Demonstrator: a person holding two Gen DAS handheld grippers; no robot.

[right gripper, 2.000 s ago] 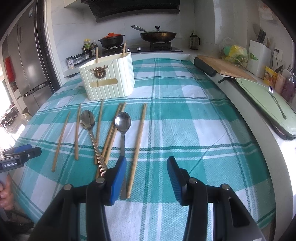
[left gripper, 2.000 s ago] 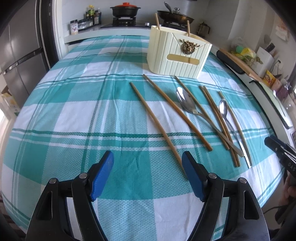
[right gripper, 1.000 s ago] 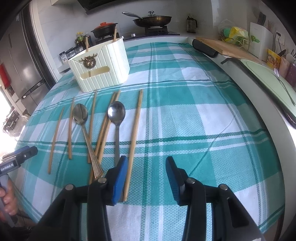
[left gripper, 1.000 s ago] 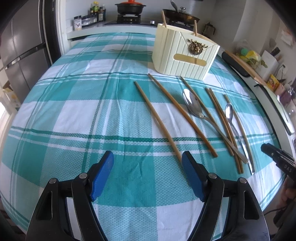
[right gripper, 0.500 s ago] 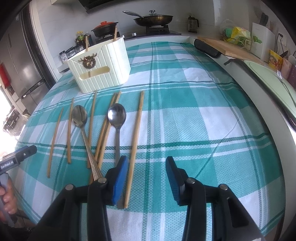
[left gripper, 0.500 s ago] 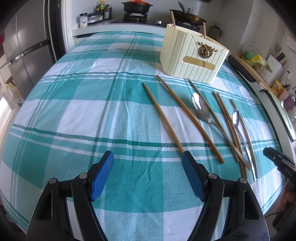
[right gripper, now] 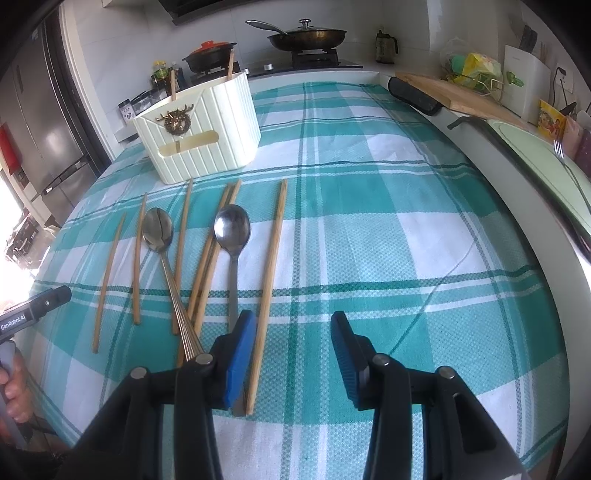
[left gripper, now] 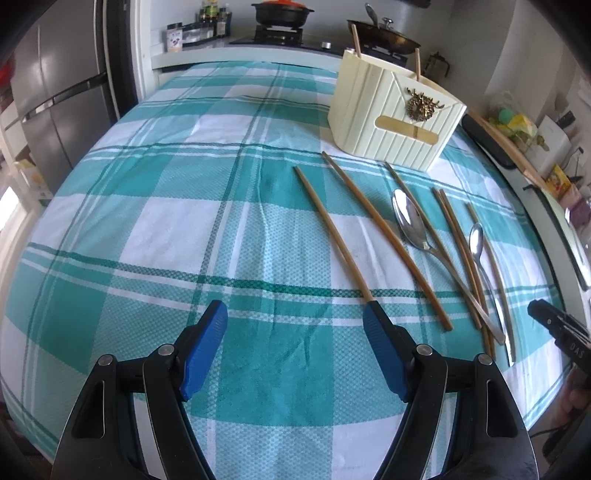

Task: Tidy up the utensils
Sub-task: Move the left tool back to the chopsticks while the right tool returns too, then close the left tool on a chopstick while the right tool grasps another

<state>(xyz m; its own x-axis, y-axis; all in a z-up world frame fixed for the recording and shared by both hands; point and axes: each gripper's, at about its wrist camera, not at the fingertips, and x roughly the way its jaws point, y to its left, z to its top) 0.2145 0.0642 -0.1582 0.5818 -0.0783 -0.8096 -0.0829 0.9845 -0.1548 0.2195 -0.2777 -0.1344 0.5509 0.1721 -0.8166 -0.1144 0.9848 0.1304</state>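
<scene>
Several wooden chopsticks (left gripper: 332,230) (right gripper: 272,251) and two metal spoons, a larger one (left gripper: 410,223) (right gripper: 158,230) and a smaller one (left gripper: 476,240) (right gripper: 232,230), lie side by side on a teal checked tablecloth (left gripper: 184,206) (right gripper: 388,240). Behind them stands a cream ribbed utensil holder (left gripper: 391,118) (right gripper: 199,133) with two chopsticks upright in it. My left gripper (left gripper: 295,334) hovers open near the cloth's front; its right pad covers the leftmost chopstick's near tip. My right gripper (right gripper: 293,341) is open, its left pad beside the rightmost chopstick's near end.
A stove with a black pot (left gripper: 282,13) and a pan (right gripper: 306,37) lies beyond the table. A fridge (left gripper: 48,92) stands at the left. A cutting board (right gripper: 454,92) and a pale green tray (right gripper: 543,158) sit on the right counter. A hand (right gripper: 14,387) grips the other tool.
The left wrist view has shifted a little: the holder and utensils sit further right and nearer, and the leftmost chopstick's tip now meets the right pad. The right gripper has stayed put.
</scene>
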